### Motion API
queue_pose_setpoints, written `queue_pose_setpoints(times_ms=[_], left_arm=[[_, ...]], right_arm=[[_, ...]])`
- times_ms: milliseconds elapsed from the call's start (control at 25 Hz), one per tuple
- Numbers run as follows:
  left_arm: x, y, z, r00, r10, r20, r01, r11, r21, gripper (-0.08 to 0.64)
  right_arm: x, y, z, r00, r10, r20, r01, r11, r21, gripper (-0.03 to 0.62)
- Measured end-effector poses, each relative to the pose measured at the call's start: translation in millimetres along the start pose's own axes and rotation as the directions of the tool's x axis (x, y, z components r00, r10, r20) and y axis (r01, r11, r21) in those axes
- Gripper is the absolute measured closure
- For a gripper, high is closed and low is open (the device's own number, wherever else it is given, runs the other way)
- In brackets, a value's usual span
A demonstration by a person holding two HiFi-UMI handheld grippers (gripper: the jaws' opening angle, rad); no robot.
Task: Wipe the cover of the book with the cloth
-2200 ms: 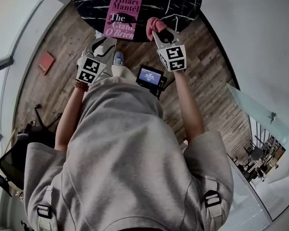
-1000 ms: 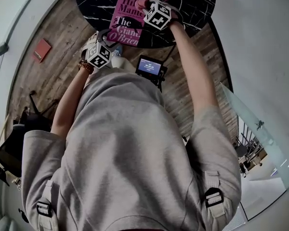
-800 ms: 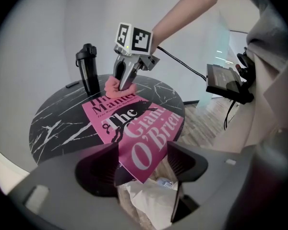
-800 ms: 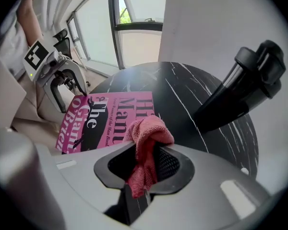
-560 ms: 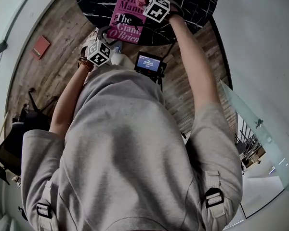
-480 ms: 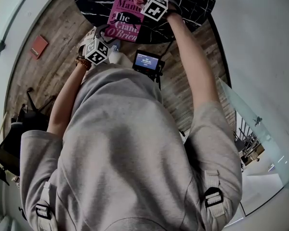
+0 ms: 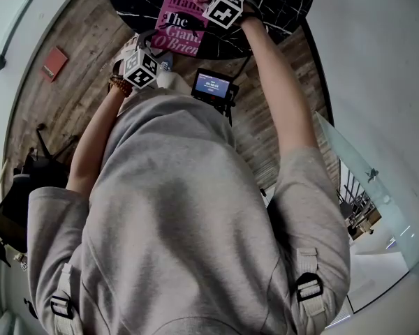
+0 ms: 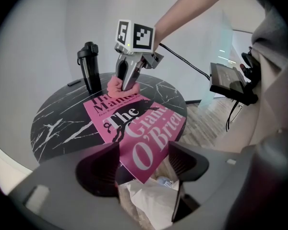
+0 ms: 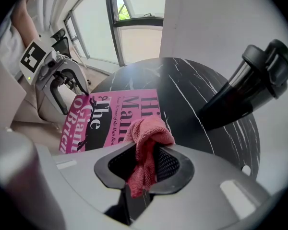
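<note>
A pink paperback book lies on the round black marble table, its near corner over the table's edge. My right gripper is shut on a bunched pink cloth and holds it down on the book's far end, by the title's top line. The left gripper view shows that cloth under the right gripper. My left gripper hangs at the book's near edge with its jaws opening. The book's corner shows in the gap between them and the pads do not press on it.
A black flask stands on the table beyond the book, and the left gripper view has the flask at the back left. A small screen on a stand sits beside the table. On the wooden floor lie a red object and a black bag.
The right gripper has carried the cloth from the table's near edge up onto the book's far end. The left gripper has edged closer to the book's near edge.
</note>
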State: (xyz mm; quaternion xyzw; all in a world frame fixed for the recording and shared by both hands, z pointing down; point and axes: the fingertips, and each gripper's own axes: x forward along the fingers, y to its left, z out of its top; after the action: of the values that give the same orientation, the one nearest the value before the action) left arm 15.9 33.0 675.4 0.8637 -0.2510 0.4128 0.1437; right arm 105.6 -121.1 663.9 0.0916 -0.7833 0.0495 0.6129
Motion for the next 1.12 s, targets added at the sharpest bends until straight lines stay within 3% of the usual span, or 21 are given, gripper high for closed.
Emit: queue_pose_setpoints(times_ms=[1120], left_arm=[[1.7,1.6,-0.5,1.0,0.001,-0.013,-0.001,1.0,-0.011,0.241]], right_arm=[[1.7,33.4,1.9,0.999,0.032,-0.006,-0.032,0.999,0.013,0.491]])
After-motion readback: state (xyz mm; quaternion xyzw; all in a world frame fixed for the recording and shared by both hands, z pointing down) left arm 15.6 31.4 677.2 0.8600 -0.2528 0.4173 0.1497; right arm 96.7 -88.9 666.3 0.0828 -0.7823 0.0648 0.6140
